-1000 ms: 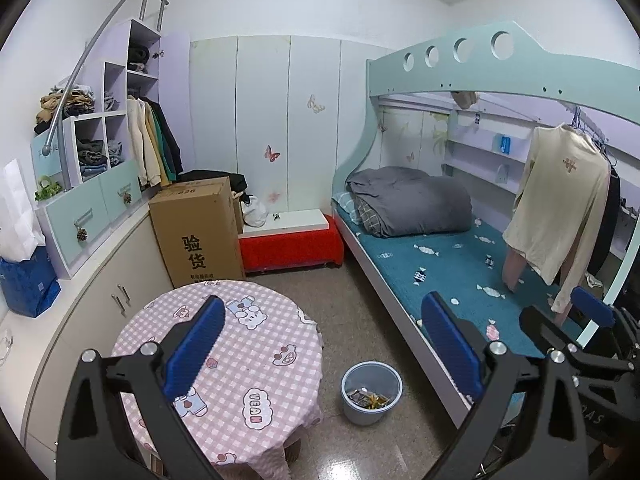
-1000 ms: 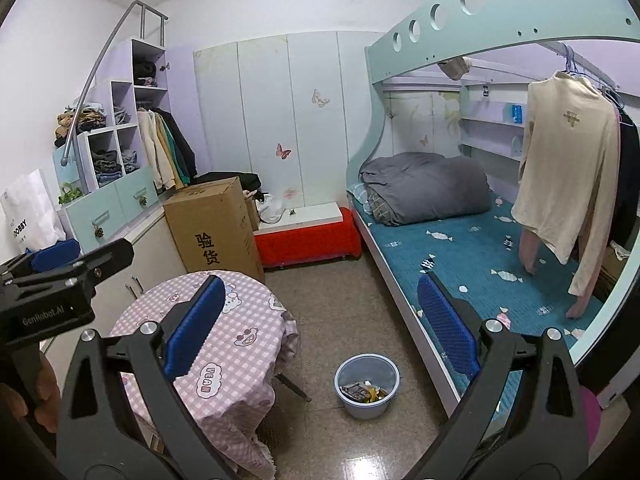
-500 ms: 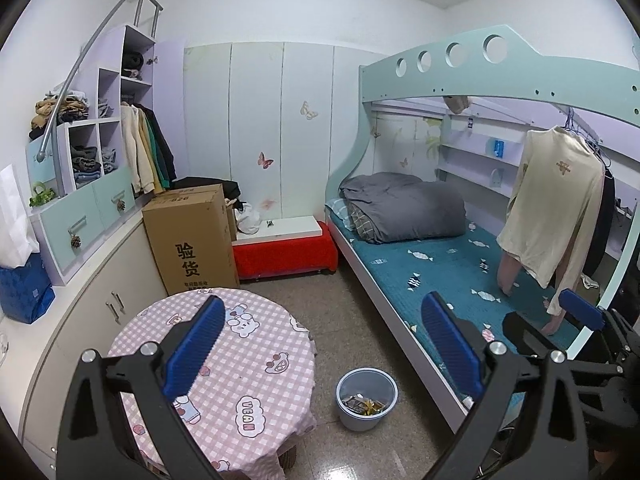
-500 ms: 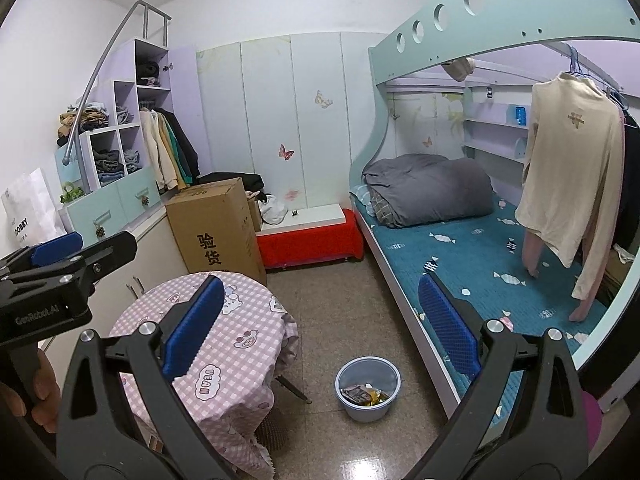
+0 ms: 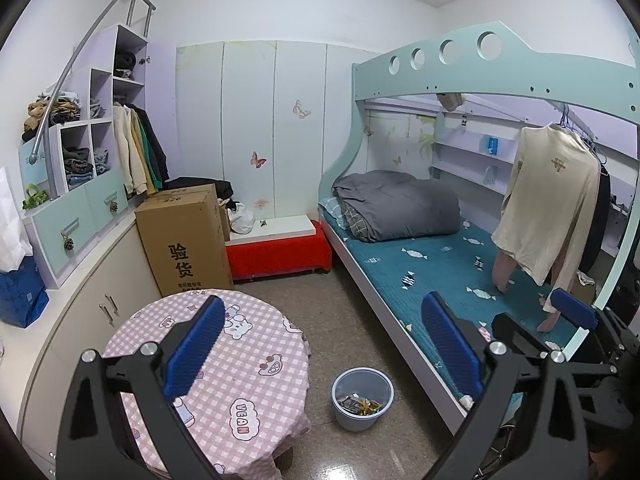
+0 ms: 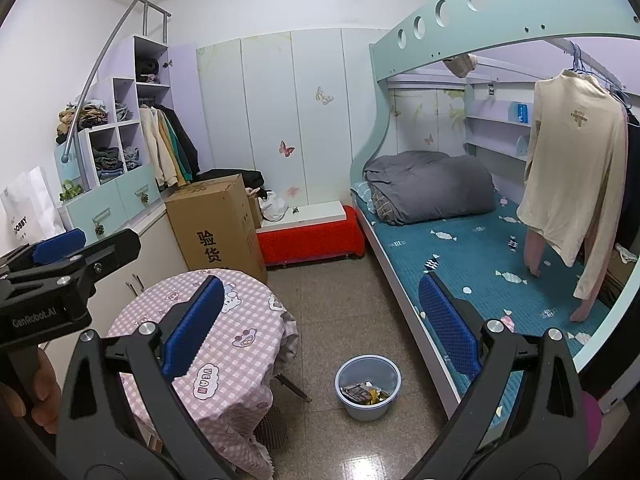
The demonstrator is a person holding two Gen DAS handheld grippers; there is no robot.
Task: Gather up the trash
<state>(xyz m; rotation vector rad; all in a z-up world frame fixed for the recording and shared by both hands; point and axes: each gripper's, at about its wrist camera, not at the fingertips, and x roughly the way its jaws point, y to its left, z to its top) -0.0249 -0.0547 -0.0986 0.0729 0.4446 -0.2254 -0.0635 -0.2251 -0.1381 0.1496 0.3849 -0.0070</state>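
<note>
1. Overhead, both grippers are held high above the room, well apart from every object, so that the whole floor can be surveyed; this is judged a scanning or finished stage, not a pick.
2. The left gripper [image 5: 320, 356] is seen with its jaws spread wide and nothing between the blue pads; the right gripper [image 6: 320, 336] is likewise released and empty.
3. The task's thing, the trash [image 5: 359, 405], is found as crumpled wrappers lying inside the grey bin [image 5: 362, 376], which stands on the floor between the round table [image 5: 240, 360] and the bunk bed [image 5: 440, 276], near both but touching neither.
4. The bin is probably placed there so that it can be reached from table and bed alike.
5. No loose litter is made out on the tiled floor or on the checked tablecloth, so the collecting is judged largely done; small pale specks on the bed cover cannot be told from its printed pattern.
6. Only the right wrist view shows the left gripper from outside, at the far left edge, with a hand [image 6: 38, 396] gripping its handle, and a table leg under the cloth.
7. Only the left wrist view shows the blue bag [image 5: 20, 296] on the counter.
</note>
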